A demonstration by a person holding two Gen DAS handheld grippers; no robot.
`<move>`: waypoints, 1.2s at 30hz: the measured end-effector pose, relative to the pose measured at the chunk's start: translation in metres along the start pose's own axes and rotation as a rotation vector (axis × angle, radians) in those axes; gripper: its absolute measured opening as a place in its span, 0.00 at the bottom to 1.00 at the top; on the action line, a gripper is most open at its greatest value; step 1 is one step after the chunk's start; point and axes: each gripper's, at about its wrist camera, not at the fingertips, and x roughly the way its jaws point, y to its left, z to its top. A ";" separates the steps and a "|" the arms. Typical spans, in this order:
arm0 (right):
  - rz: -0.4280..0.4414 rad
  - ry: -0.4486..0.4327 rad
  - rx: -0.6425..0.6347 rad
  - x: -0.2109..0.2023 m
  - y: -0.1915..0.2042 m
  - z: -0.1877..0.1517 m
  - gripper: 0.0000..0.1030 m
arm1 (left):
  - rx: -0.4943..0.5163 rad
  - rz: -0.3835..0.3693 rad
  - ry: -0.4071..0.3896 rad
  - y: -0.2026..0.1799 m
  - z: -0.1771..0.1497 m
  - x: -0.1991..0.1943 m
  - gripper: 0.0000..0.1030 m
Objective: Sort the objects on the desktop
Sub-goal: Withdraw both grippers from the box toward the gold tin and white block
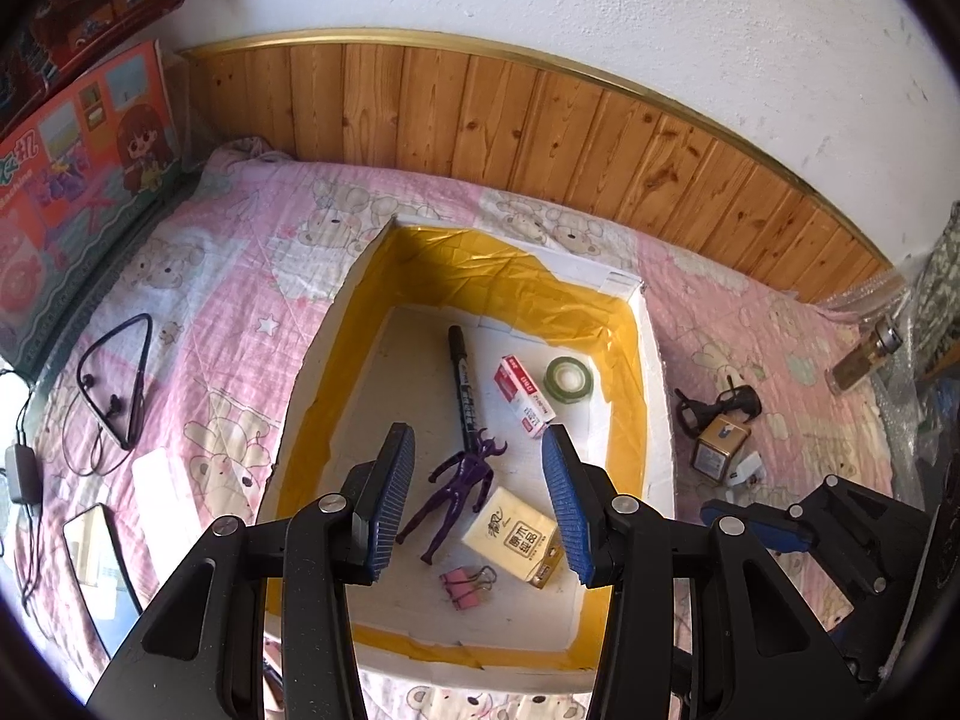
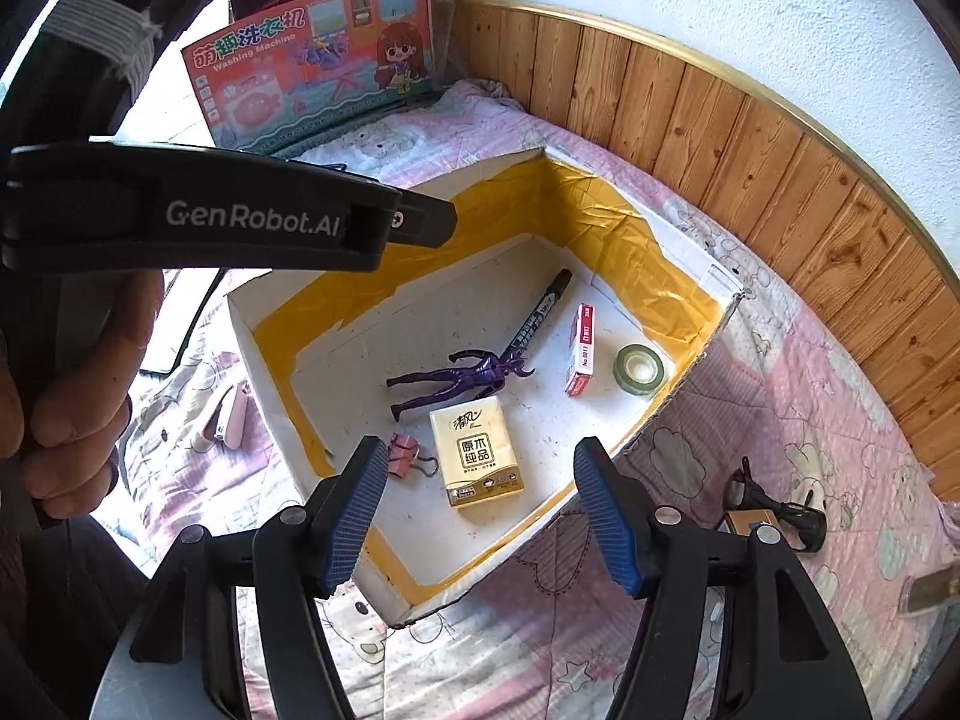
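Six small items lying loose on the floor of a white box (image 1: 651, 372) with yellow-taped walls, set on a pink bear-print quilt (image 1: 228, 276). Black marker (image 1: 463, 381) running far to near down the middle, its near end by a purple figurine (image 1: 459, 489). Right of the marker, a red-and-white staple box (image 1: 523, 395), then a green tape roll (image 1: 569, 378) beside the right wall. Nearer, a yellow tissue pack (image 1: 511, 537) just right of the figurine's legs, and a pink binder clip (image 1: 463, 582) near the front wall. Left gripper (image 1: 485, 498) above the box, jaws parted, nothing between them. Right gripper (image 2: 480, 510) likewise spread wide and empty, hanging over the tissue pack (image 2: 477, 450) and clip (image 2: 403, 455). Outside the box on the right, a small gold tin (image 1: 720, 447) and black cord (image 1: 720, 405); on the left, black neckband earphones (image 1: 117, 384).
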 end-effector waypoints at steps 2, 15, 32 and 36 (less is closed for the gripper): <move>0.000 -0.024 0.008 -0.004 0.002 -0.003 0.64 | 0.008 0.005 -0.005 -0.002 -0.002 -0.003 0.46; 0.007 -0.111 0.032 -0.028 0.007 -0.009 0.64 | 0.031 0.023 -0.060 -0.024 -0.015 -0.027 0.46; 0.000 -0.234 0.108 -0.078 -0.007 -0.024 0.64 | -0.003 -0.009 -0.178 -0.045 -0.018 -0.053 0.46; 0.001 -0.263 0.128 -0.091 -0.010 -0.030 0.64 | -0.015 -0.044 -0.207 -0.052 -0.017 -0.057 0.46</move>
